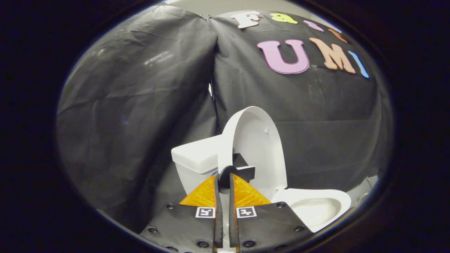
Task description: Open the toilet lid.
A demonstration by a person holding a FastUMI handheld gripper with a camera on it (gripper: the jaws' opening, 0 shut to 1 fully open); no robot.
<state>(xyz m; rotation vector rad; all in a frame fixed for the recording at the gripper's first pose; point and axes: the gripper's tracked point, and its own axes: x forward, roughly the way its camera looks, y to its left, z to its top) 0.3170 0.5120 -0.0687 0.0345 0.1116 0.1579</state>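
Note:
A white toilet stands just ahead of my fingers. Its lid (258,140) is raised nearly upright and leans back toward the tank (197,158), with its inner face showing. A black tab (244,171) is fixed on the lid's rim. My gripper (224,182) is shut on the rim at this tab, one finger on each side and only a thin gap between them. Beyond the fingers to the right, the seat and bowl (316,207) lie uncovered.
Black cloth walls close in behind and to both sides of the toilet, meeting in a corner seam (212,88) behind the tank. A strip of pale floor (365,188) shows past the bowl.

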